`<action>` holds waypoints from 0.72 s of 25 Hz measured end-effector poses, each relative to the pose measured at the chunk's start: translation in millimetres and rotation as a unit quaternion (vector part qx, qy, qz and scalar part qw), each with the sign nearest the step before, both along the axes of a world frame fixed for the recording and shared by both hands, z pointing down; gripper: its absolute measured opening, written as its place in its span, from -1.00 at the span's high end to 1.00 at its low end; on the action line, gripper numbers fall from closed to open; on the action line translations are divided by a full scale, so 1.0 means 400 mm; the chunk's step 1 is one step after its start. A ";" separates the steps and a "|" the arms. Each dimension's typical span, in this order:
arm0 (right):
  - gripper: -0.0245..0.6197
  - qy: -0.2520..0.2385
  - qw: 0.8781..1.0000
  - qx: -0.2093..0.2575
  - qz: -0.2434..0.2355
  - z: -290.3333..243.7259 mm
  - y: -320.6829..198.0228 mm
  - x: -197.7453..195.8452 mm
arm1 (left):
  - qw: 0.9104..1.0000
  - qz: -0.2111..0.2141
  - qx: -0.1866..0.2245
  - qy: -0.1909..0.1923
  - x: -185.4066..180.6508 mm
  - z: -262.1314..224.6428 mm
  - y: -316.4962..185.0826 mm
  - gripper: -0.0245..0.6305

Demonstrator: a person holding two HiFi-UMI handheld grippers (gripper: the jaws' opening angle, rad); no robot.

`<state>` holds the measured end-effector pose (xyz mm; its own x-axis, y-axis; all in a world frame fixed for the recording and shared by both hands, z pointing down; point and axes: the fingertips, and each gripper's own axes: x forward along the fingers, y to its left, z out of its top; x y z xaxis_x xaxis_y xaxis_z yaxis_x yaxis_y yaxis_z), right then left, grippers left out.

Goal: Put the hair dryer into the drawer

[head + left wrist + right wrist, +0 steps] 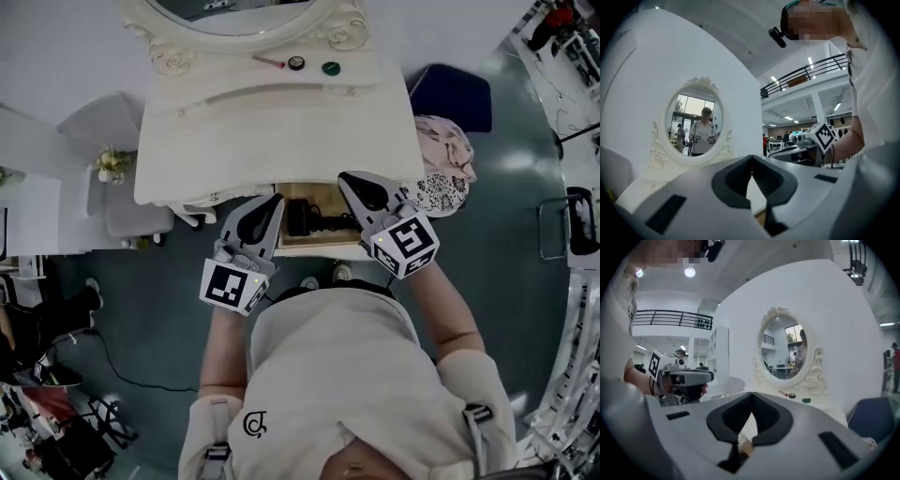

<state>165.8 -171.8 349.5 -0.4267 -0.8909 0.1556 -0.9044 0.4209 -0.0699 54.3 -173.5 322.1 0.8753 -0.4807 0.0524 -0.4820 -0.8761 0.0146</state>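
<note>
Black hair dryer (300, 218) lies in the drawer (323, 249) between left gripper (277, 201) and right gripper (345, 180), both clenched empty

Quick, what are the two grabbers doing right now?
Left gripper: jaws shut, holding nothing.
Right gripper: jaws shut, holding nothing.

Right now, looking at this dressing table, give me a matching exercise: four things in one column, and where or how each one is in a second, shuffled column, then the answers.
Things
1. hair dryer
2. green lid
3. blue chair
4. right gripper

Place or state
A. fingers shut, nothing between them
B. beside the dressing table, at the head view's right
C. inside the open drawer
D. on the tabletop, near the mirror

Pairs: 1-C, 2-D, 3-B, 4-A
</note>
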 end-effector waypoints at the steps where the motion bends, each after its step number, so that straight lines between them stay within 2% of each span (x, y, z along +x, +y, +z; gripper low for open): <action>1: 0.90 0.001 1.000 0.016 0.008 -0.025 0.004 0.009 | 1.000 0.003 0.006 -0.001 0.007 -0.014 -0.002 0.88; 4: 0.90 0.007 0.998 0.054 0.028 -0.084 0.021 0.031 | 1.000 0.010 0.021 -0.004 0.025 -0.045 -0.007 0.88; 9: 0.90 -0.008 0.994 0.089 0.058 -0.151 0.039 0.061 | 0.999 0.014 0.035 -0.001 0.039 -0.081 -0.014 0.88; 18: 0.91 -0.026 0.993 0.100 0.055 -0.176 0.039 0.059 | 0.999 0.003 0.028 0.018 0.042 -0.098 -0.029 0.88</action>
<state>189.6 -156.3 279.1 -0.3280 -0.9434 -0.0491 -0.9430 0.3301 -0.0434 71.0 -185.1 282.9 0.8790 -0.4767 -0.0064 -0.4767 -0.8789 -0.0180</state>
